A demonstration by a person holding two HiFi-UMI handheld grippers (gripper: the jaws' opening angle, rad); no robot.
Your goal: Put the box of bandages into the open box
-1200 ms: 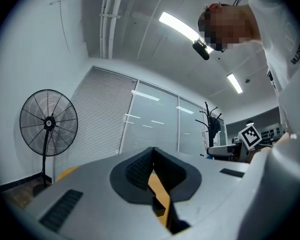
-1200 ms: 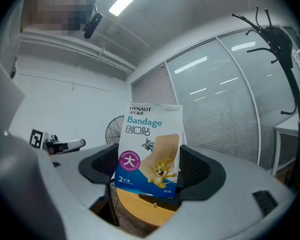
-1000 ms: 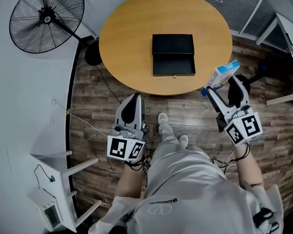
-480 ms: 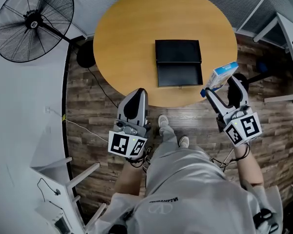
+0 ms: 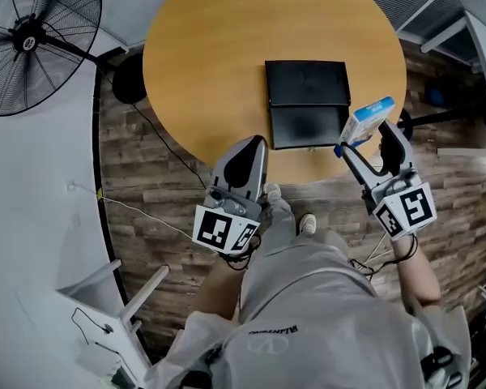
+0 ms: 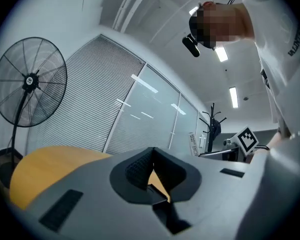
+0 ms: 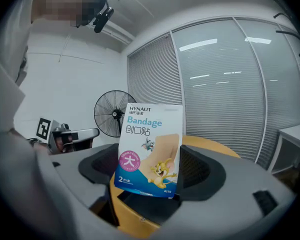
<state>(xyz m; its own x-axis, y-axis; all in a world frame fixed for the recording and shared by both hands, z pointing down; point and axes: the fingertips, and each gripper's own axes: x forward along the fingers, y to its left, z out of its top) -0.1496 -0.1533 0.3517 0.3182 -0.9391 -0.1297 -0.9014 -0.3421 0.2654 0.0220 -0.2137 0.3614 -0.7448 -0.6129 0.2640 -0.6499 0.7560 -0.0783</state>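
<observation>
The open black box [image 5: 308, 104] lies on the round yellow table [image 5: 211, 63], lid flat behind its tray, near the table's front right edge. My right gripper [image 5: 364, 138] is shut on the white-and-blue box of bandages [image 5: 368, 120], held upright just right of the black box's tray. In the right gripper view the box of bandages [image 7: 150, 149] stands between the pads [image 7: 196, 166], with the black box [image 7: 147, 205] low behind it. My left gripper [image 5: 249, 147] is shut and holds nothing, its tip over the table's near edge; its jaws [image 6: 152, 151] meet at the tips.
A black standing fan [image 5: 32, 43] is at the far left beside the table, its cable running over the wooden floor. White furniture [image 5: 117, 294] stands at the lower left. The person's shoes [image 5: 306, 224] are below the table's edge. A white desk edge [image 5: 482, 47] is at the right.
The person has stepped toward the table. Both grippers have moved forward: the left one now reaches the table's edge, the right one with the bandages is beside the black box.
</observation>
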